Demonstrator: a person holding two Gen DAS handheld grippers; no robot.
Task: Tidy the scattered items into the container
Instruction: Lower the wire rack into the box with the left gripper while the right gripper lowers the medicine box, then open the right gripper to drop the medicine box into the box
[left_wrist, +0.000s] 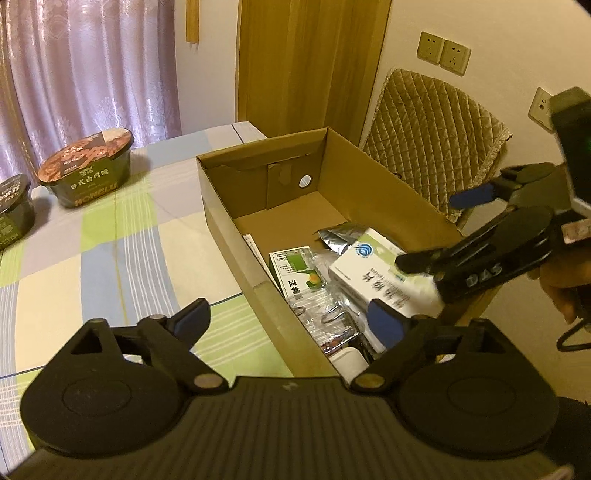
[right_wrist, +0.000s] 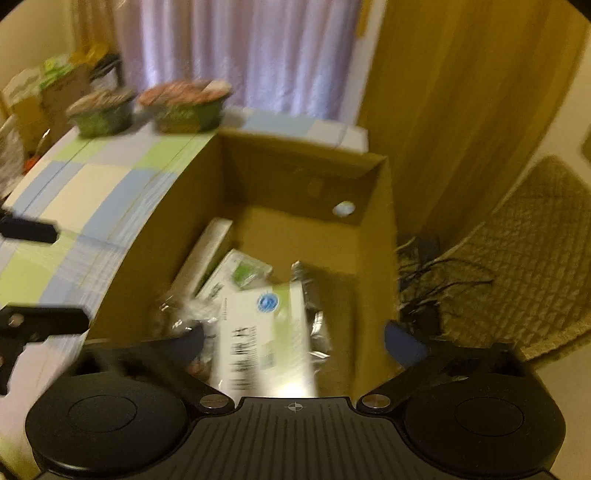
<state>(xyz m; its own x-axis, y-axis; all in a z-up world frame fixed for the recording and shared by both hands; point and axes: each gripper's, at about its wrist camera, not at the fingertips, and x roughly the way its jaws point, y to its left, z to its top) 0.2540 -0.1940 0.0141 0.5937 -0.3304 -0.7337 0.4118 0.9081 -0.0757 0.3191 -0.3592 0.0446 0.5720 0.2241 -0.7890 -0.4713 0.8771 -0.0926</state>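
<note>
Crowding the cardboard box, packets (two bowls outside) lie under both spread-apart tools.

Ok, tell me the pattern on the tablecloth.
The tablecloth is a check of pale green, light blue, grey and cream blocks; clearest in the left wrist view.

Warm, dim indoor light is tinting both views yellow. Daylight is glowing softly through the curtain, and a bowl is casting a soft shadow on the counter. The left wrist view is staying sharp; the right wrist view is smearing with blur, the white box glaring. Edges are bending and darkening.
</note>
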